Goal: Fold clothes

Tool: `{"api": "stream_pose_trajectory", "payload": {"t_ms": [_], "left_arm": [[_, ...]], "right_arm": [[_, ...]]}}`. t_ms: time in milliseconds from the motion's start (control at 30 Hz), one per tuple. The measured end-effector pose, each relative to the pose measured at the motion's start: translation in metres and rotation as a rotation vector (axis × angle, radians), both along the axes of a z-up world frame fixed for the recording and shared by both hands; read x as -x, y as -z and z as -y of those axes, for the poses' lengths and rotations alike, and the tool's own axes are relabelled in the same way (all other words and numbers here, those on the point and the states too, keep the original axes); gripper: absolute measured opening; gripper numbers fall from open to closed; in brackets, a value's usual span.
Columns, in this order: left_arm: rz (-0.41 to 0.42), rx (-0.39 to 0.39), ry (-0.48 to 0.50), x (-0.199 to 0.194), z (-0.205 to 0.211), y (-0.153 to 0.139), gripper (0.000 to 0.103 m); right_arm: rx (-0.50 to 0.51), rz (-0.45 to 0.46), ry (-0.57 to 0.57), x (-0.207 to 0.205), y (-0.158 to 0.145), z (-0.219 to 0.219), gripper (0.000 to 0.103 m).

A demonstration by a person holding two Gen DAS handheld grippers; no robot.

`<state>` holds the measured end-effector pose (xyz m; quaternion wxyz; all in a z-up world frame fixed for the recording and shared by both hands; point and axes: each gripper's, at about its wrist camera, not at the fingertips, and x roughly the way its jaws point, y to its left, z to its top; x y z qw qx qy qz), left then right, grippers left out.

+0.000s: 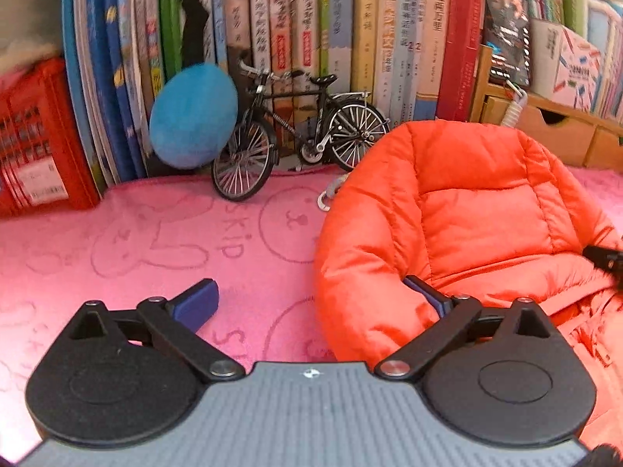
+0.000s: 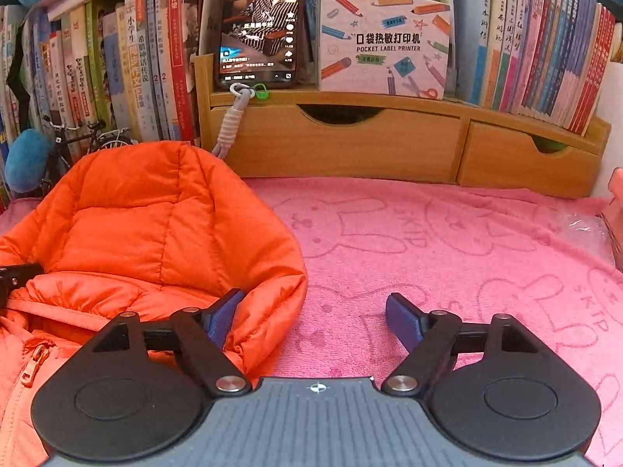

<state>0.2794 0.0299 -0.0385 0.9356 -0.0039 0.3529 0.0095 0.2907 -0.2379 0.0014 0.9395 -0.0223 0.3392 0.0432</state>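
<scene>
An orange puffer jacket (image 1: 467,214) lies on a pink towel, hood spread toward the books. In the left wrist view my left gripper (image 1: 311,299) stands open at the hood's left edge. Its right finger (image 1: 426,295) lies over the orange fabric and its left finger over bare towel. In the right wrist view the jacket (image 2: 155,225) fills the left side, with its zipper (image 2: 33,366) at the lower left. My right gripper (image 2: 315,317) is open at the hood's right edge. Its left finger (image 2: 224,315) is against the fabric and the other is over towel. Neither pair of pads presses on the fabric.
The pink towel (image 1: 175,233) covers the surface. Behind it are a model bicycle (image 1: 296,136), a blue plush (image 1: 192,116), a red crate (image 1: 35,144) and rows of books. A wooden drawer unit (image 2: 350,144) bears a phone (image 2: 259,23) and a label printer box (image 2: 383,43).
</scene>
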Motion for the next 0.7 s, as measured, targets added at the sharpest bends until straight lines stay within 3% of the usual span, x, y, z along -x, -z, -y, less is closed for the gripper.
{"api": "stream_pose_trajectory", "payload": {"t_ms": [433,700], "left_arm": [[-0.003,0.014,-0.001,0.0006,-0.0019,0.0024,0.103],[-0.005,0.012,-0.003,-0.0003,-0.0011,0.0032,0.103]], "right_arm": [[-0.010,-0.010,0.081,-0.0014,0.0019,0.0025,0.094],[-0.027,0.010,0.143,0.0057,0.0003,0.0055,0.094]]}}
